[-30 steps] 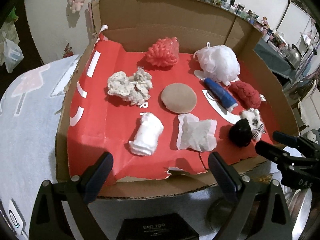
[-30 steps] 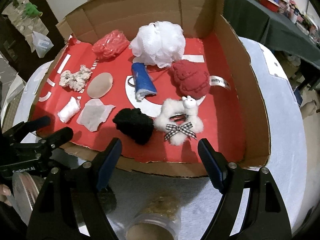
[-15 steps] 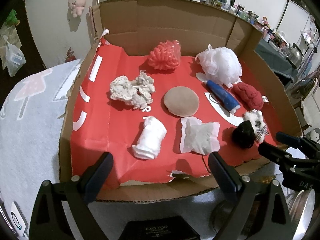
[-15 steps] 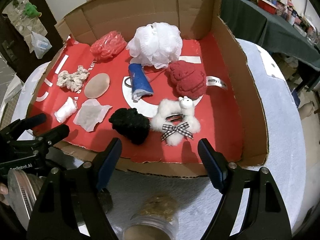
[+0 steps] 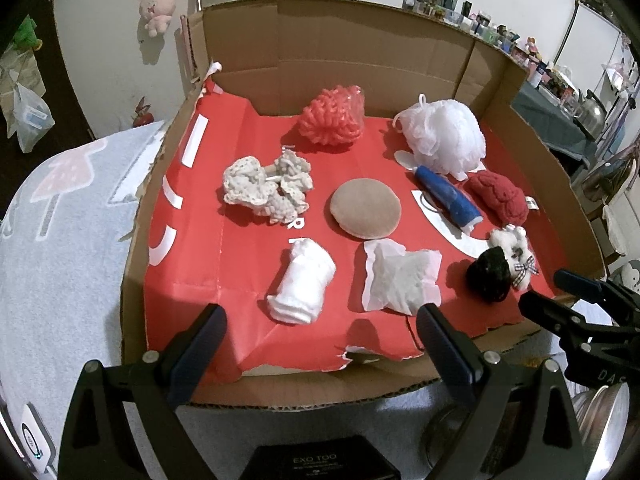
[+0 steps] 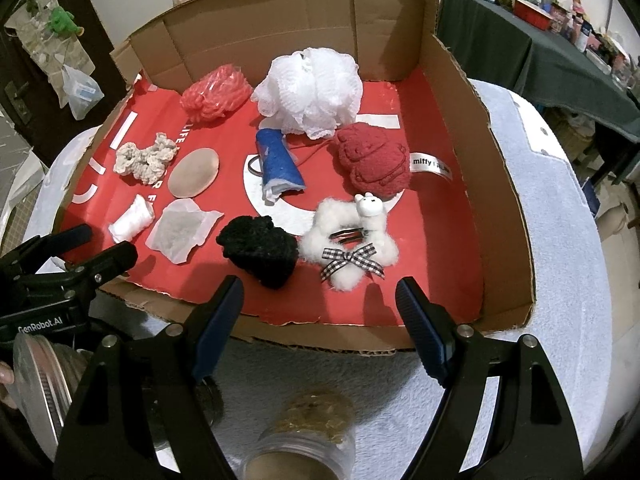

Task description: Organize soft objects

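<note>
Soft things lie apart on the red paper lining of an open cardboard box [image 5: 500,68]: a white mesh bath puff [image 6: 310,92] at the back, a black fuzzy scrunchie [image 6: 260,250] near the front. Left gripper [image 5: 320,344] and right gripper [image 6: 320,312] hover at the front edge, jaws spread, empty.

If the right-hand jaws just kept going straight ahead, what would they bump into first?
Probably the black fuzzy scrunchie or the white fluffy scrunchie with the checked bow; both lie just past the cardboard tray's near edge, ahead of the open right gripper. Depth is hard to judge.
</note>
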A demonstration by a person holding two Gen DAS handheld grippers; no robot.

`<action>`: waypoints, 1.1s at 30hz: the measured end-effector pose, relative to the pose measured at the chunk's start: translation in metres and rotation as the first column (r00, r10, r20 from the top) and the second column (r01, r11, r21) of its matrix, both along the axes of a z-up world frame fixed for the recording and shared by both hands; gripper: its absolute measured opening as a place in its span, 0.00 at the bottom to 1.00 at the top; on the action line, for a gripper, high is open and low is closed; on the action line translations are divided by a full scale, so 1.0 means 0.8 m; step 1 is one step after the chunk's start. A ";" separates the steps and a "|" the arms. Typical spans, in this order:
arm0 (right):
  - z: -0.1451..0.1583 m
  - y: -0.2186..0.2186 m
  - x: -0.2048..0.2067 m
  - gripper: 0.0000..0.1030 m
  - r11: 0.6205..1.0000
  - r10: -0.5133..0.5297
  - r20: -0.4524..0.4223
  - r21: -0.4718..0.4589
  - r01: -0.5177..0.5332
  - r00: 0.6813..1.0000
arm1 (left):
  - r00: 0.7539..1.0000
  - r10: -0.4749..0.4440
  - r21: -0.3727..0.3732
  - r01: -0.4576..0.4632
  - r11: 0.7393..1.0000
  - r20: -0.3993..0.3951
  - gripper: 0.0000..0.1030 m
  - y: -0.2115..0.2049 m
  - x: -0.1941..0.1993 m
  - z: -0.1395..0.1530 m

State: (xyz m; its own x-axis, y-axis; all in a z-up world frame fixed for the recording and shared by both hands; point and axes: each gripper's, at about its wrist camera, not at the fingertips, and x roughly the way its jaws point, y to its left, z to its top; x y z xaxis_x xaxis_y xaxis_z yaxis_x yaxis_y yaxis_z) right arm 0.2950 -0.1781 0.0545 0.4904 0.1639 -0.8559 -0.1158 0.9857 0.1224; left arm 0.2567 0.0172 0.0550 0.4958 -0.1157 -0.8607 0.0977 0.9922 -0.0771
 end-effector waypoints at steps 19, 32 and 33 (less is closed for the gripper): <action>0.000 0.000 -0.003 0.76 1.000 -0.005 0.018 -0.008 0.005 1.000 | 1.000 0.003 0.007 -0.004 1.000 0.016 0.95 -0.001 0.000 0.001; 0.002 -0.002 -0.003 0.76 1.000 -0.006 0.023 -0.009 0.006 1.000 | 1.000 0.002 0.005 -0.002 1.000 0.018 0.95 0.000 0.000 0.001; 0.002 -0.002 -0.002 0.76 1.000 -0.006 0.024 -0.009 0.006 1.000 | 1.000 0.000 0.005 0.000 1.000 0.019 0.95 -0.001 0.000 0.001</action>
